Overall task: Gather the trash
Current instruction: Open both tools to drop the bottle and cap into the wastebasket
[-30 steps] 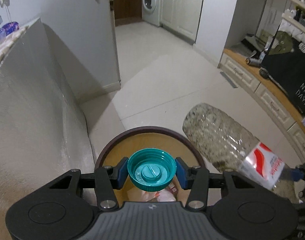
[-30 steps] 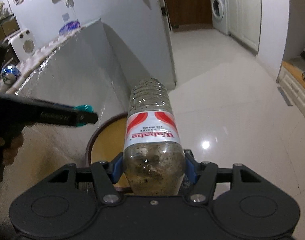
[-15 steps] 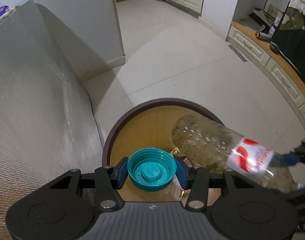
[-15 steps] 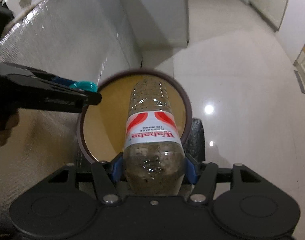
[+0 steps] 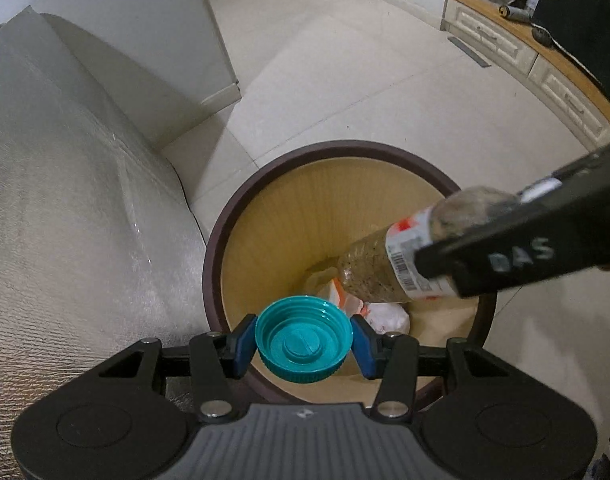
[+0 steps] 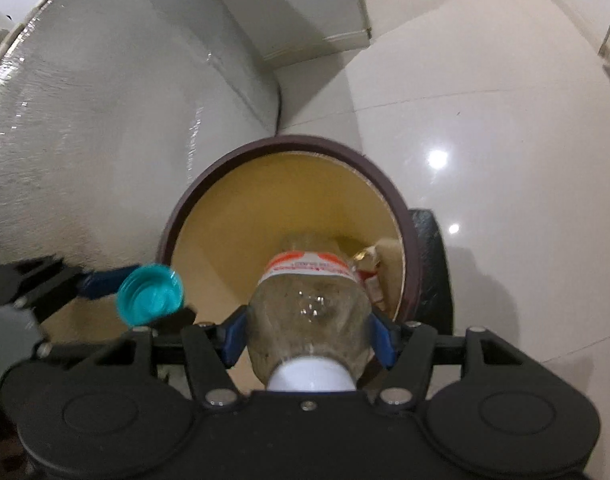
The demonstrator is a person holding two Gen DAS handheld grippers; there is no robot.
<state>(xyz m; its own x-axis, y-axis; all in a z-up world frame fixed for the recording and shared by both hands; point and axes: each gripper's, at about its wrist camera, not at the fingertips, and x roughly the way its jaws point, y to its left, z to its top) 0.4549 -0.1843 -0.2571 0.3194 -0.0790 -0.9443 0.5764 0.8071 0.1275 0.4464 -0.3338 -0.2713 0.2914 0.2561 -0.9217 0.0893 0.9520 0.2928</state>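
One silver-wrapped counter [image 5: 65, 208] is sitting left of the bin, touching or nearly touching its rim. One bin [image 5: 241, 200], dark rim, tan inside, is standing on the tiled floor [image 5: 345, 80]. Two grippers are hanging over its mouth, both pointing steeply down. Right gripper [image 6: 309, 336] is clamping one dirty clear bottle [image 6: 309, 312] by the body, white base toward the camera, label end pointing into the bin. Left gripper [image 5: 303, 345] is pinching one teal cap [image 5: 303, 345] between its blue pads, open side up, over the bin's near rim. Some crumpled wrappers [image 5: 385, 314] are lying at the bottom; can't count them.
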